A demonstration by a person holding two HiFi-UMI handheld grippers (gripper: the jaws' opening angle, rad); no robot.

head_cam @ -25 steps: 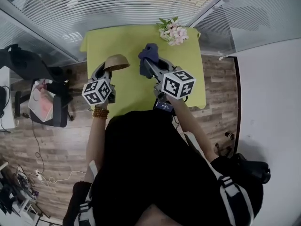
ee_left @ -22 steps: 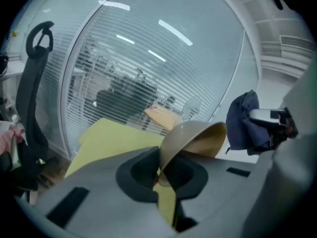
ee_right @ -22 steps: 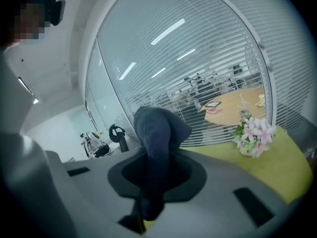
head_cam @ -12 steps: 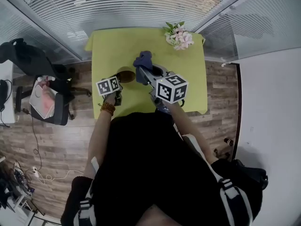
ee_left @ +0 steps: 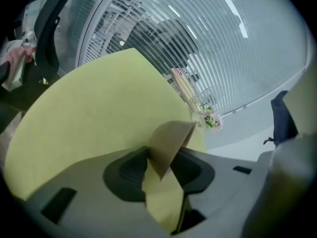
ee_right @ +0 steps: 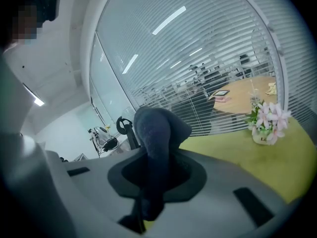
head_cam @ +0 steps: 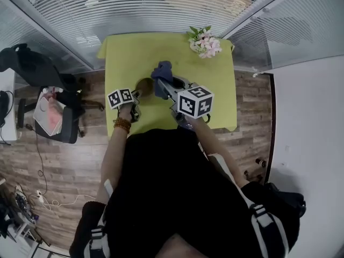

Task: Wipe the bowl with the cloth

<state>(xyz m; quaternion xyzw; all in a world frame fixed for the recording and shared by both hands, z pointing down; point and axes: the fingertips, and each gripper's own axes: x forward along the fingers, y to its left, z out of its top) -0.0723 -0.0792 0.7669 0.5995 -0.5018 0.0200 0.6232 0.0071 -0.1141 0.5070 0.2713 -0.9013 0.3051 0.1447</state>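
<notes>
Lime green across the whole table [head_cam: 161, 52], seen from the head view. Holding a two-jaw gripper in each hand over its near half.

Pinching a dark blue cloth [ee_right: 156, 128] in the right gripper [ee_right: 151, 180], with the jaws closed tight on it and a rounded bunch of fabric sticking up above the pads. Hanging a thin tail of the same fabric down between the jaws. Carrying that cloth just beside a brown bowl [head_cam: 144, 85], on its right.

Opening the jaws of the left gripper [ee_left: 161, 170] at this moment, with the tan wall of the bowl standing between them and green table showing in the gap below. Not visibly pressing on the wall with either pad. Lying near the middle of the table, just ahead of the left gripper.

Showing pink and white flowers [head_cam: 204, 41] in a small pot [ee_right: 258, 138] at the table's far right corner, well apart from bowl and cloth. Bearing dark print on that pot, too small to read. Wearing black-and-white square patterns on the left marker cube [head_cam: 121, 97] and the right marker cube [head_cam: 194, 102]. Wearing a brown bead bracelet [head_cam: 122, 124] on the left wrist. Facing white slatted blinds [head_cam: 140, 4] beyond the table's far edge.
</notes>
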